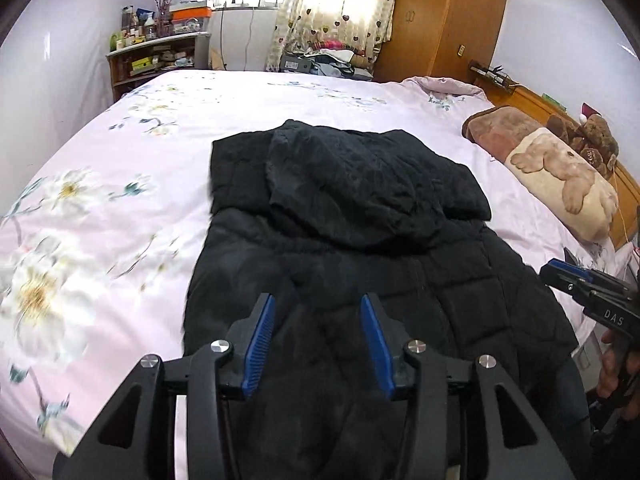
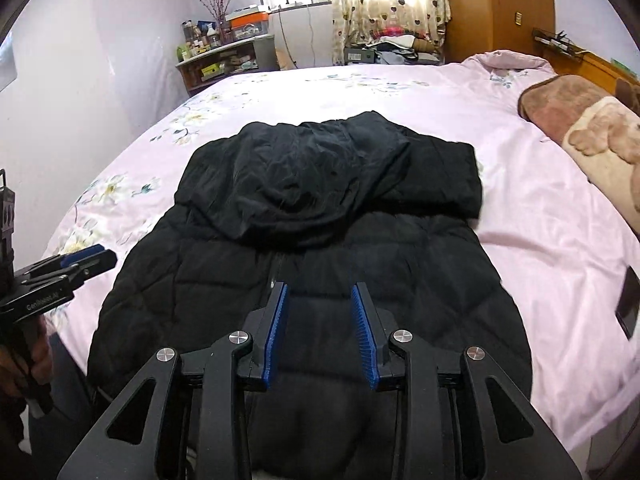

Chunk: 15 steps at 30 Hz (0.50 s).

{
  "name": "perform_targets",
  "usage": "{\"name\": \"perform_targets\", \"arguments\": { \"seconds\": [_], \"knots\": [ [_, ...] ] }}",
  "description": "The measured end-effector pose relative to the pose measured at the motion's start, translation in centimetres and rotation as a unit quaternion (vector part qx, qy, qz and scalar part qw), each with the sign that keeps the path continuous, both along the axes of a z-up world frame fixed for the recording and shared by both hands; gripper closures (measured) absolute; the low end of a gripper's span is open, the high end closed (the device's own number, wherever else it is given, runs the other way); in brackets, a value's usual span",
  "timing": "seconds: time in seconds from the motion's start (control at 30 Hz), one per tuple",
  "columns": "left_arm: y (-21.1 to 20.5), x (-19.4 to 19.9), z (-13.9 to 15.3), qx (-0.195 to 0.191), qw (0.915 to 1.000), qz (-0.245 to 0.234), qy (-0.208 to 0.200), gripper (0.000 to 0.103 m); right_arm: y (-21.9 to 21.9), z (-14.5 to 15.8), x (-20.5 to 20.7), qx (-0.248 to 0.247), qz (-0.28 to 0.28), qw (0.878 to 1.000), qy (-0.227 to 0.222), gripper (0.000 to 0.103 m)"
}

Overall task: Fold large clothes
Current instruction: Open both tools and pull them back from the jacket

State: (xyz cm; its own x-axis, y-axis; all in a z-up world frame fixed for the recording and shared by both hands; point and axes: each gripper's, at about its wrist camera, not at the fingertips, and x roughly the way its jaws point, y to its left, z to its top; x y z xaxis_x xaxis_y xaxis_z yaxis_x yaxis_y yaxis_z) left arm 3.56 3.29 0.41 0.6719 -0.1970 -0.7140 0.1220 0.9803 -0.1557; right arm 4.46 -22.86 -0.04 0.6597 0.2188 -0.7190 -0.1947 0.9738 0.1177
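Note:
A large black quilted jacket (image 1: 340, 240) lies flat on the pink floral bedspread (image 1: 120, 184), its hood and sleeves folded in over the upper part. It also shows in the right wrist view (image 2: 320, 220). My left gripper (image 1: 318, 304) is open and empty, hovering over the jacket's near hem. My right gripper (image 2: 320, 292) is open and empty over the jacket's lower middle. The right gripper appears at the right edge of the left wrist view (image 1: 568, 272); the left gripper appears at the left edge of the right wrist view (image 2: 92, 258).
A brown and cream bear-print pillow (image 1: 560, 172) and a teddy bear (image 1: 596, 140) lie at the bed's right side by a wooden headboard (image 1: 532, 100). A cluttered shelf (image 1: 156, 52), window curtain (image 1: 336, 4) and wooden wardrobe (image 1: 444, 16) stand beyond the bed.

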Motion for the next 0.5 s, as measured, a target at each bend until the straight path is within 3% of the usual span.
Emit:
{"name": "perform_targets", "arguments": {
  "seconds": [0.17,0.5],
  "knots": [
    [0.9,-3.1,-0.1,0.008,1.0000,0.002,0.001,0.055,-0.7,0.0,-3.2,0.006,-0.006,1.000,0.004,0.061],
    [2.2,-5.1,-0.3,0.012,0.9997,0.023,-0.001,0.054,-2.8,-0.3,-5.5,0.013,-0.030,0.999,0.001,0.061]
  ]
}}
